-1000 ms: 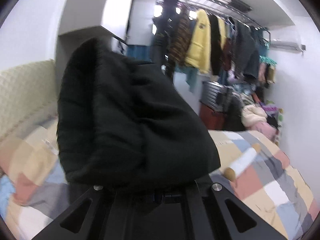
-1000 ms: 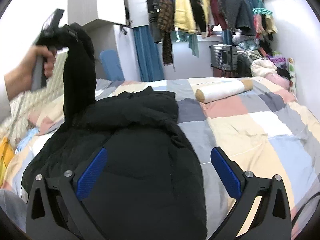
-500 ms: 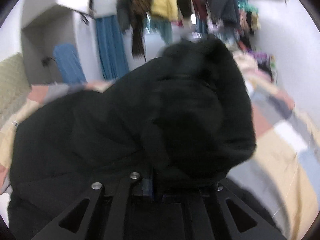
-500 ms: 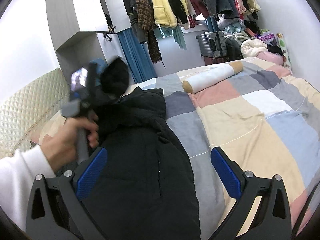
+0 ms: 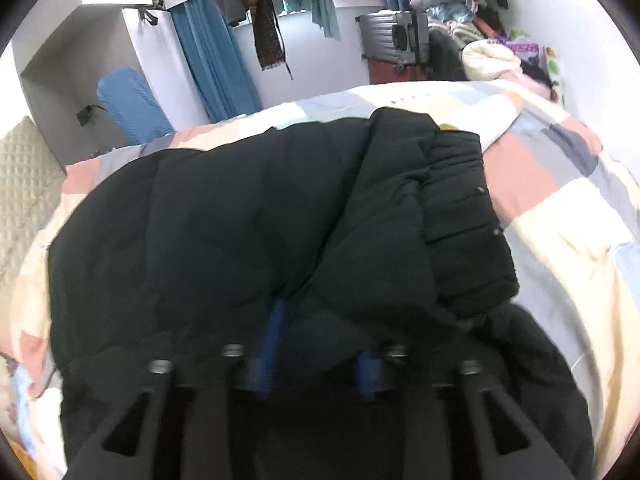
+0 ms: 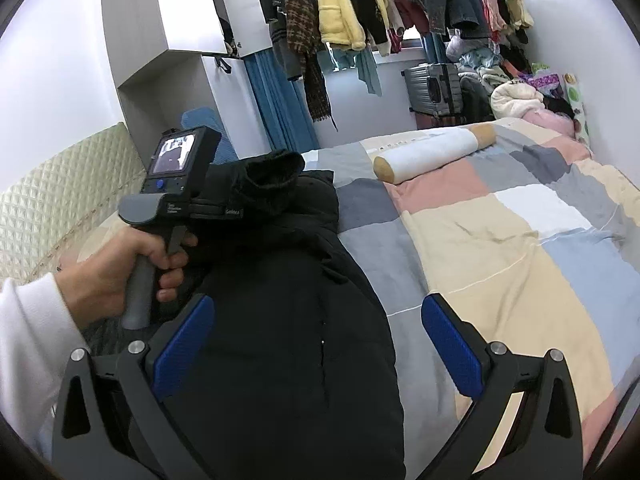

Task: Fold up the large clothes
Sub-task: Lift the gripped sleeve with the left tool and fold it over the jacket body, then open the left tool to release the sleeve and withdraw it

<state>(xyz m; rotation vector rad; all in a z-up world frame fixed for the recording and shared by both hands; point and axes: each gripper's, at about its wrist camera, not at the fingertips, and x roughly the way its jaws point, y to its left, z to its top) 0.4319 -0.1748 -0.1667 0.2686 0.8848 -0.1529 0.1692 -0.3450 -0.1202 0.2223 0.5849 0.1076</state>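
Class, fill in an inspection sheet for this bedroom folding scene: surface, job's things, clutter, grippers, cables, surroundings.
Surface: bed with a patchwork quilt.
Job's things: black padded jacket lying on the quilt, its sleeve laid across the body.
Clutter: bolster pillow on the quilt beyond the jacket.
Grippers: left gripper low over the jacket, jaws opening, fabric between them; right gripper open, holding nothing, above the jacket's edge.
Cables: a plug and cord on the wall.
Surroundings: hanging clothes, suitcase, blue curtain, padded headboard.
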